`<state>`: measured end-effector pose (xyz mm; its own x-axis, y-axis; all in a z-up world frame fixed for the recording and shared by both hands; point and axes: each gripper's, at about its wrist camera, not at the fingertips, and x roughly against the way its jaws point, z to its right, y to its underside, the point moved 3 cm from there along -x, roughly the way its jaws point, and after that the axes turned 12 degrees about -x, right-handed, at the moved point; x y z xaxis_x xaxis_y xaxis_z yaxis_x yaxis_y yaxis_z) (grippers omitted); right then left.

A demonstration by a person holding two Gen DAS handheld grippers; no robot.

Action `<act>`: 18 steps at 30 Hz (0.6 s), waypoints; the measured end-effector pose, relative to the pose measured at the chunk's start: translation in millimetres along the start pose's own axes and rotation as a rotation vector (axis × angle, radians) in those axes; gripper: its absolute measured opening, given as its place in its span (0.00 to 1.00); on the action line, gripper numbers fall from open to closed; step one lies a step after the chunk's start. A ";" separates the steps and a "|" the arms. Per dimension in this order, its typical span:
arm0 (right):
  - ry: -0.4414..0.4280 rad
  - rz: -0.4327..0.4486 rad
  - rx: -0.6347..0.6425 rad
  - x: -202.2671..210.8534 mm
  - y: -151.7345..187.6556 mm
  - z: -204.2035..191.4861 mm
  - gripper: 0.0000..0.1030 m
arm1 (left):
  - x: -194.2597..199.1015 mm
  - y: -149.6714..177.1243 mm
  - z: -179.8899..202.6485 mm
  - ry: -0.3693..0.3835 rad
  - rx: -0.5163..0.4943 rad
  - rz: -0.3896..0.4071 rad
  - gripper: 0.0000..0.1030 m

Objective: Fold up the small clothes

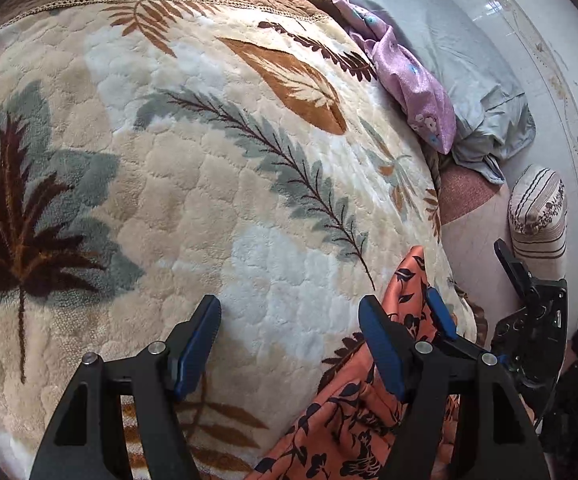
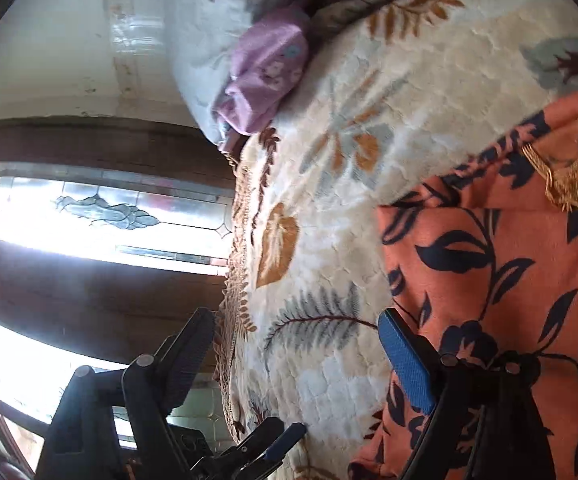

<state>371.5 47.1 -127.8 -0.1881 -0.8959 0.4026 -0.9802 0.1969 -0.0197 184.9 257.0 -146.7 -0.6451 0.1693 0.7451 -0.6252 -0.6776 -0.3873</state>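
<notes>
An orange garment with dark blue flowers (image 1: 349, 420) lies crumpled on the plush leaf-patterned blanket (image 1: 209, 160), near the bed's right edge. My left gripper (image 1: 293, 340) is open above the blanket, with its right finger against the garment's edge and only blanket between the pads. In the right wrist view the garment (image 2: 489, 280) fills the right side and shows gold embroidery at the top. My right gripper (image 2: 297, 360) is open too, straddling the blanket's fringed edge with its right pad beside the garment. Each gripper appears in the other's view: the right gripper (image 1: 475, 288) and the left gripper (image 2: 277, 436).
A purple flowered cloth (image 1: 421, 92) and a grey-blue sheet (image 1: 469, 72) lie bunched at the bed's far right side. A striped cushion (image 1: 537, 216) stands beyond the bed edge. A dark wooden window with patterned glass (image 2: 105, 212) is past the blanket's edge.
</notes>
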 end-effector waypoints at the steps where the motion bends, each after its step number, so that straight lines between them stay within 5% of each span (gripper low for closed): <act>1: 0.034 0.016 -0.006 -2.0 -3.8 8.2 0.85 | -0.4 0.4 2.3 -0.003 -0.011 0.004 0.70; 3: 0.148 0.001 -0.093 -15.1 -16.7 46.1 0.84 | -4.3 2.1 6.4 -0.008 -0.038 -0.005 0.70; 4: 0.120 0.039 -0.117 -8.4 -18.6 49.7 0.76 | -6.2 2.9 7.4 -0.008 -0.048 -0.014 0.70; 7: 0.005 0.034 -0.076 19.1 -8.4 18.1 0.78 | -7.6 1.1 8.0 0.005 -0.051 -0.015 0.70; 9: 0.019 0.047 0.001 48.8 10.5 -2.4 0.78 | -7.7 -0.1 12.0 0.002 -0.069 -0.003 0.70; 13: 0.091 0.102 0.078 124.0 72.6 2.6 0.78 | -10.1 3.3 25.5 0.018 -0.142 -0.004 0.70; 18: 0.236 0.180 0.039 237.4 178.6 68.7 0.78 | -17.4 23.6 48.6 0.050 -0.274 -0.044 0.70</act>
<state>147.5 -157.8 -98.6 -0.3437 -0.7298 0.5909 -0.9350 0.3245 -0.1431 202.7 203.3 -142.5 -0.6313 0.2343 0.7393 -0.7443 -0.4509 -0.4927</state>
